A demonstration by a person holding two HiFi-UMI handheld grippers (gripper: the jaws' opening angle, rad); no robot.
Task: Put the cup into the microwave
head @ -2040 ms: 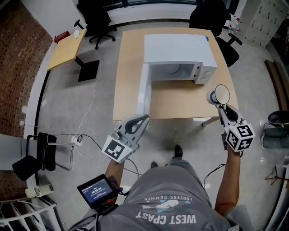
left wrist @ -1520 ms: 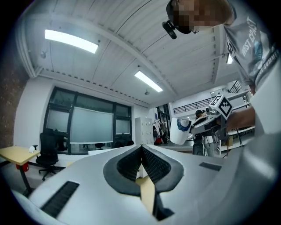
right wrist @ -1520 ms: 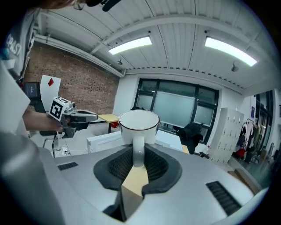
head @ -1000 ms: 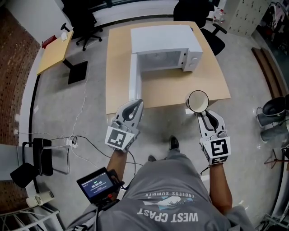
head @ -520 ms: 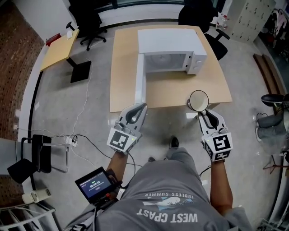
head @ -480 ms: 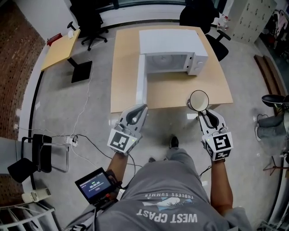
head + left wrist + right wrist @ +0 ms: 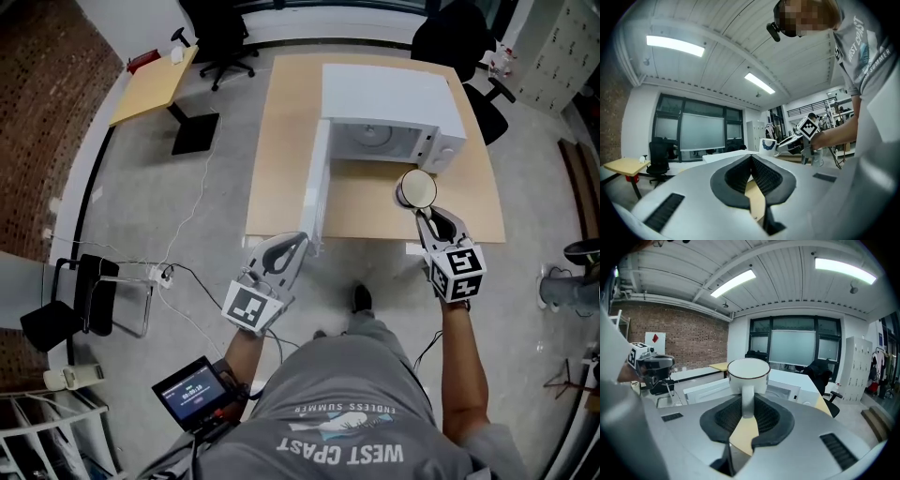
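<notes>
A white cup with a dark rim hangs over the wooden table, just in front of the white microwave. My right gripper is shut on the cup's handle, and the cup stands upright beyond the jaws. The microwave's door swings open to the left, and its cavity shows a turntable. My left gripper hovers at the table's front edge near the door's tip, pads together, holding nothing. The cup shows in the left gripper view too.
Office chairs stand behind the table, with a small yellow desk at the back left. Cables lie on the floor at the left. A small screen hangs at the person's hip. The microwave lies ahead of the cup.
My right gripper has carried the cup forward from the table's front edge to just before the microwave's opening. The left gripper has stayed near the front edge by the door.
</notes>
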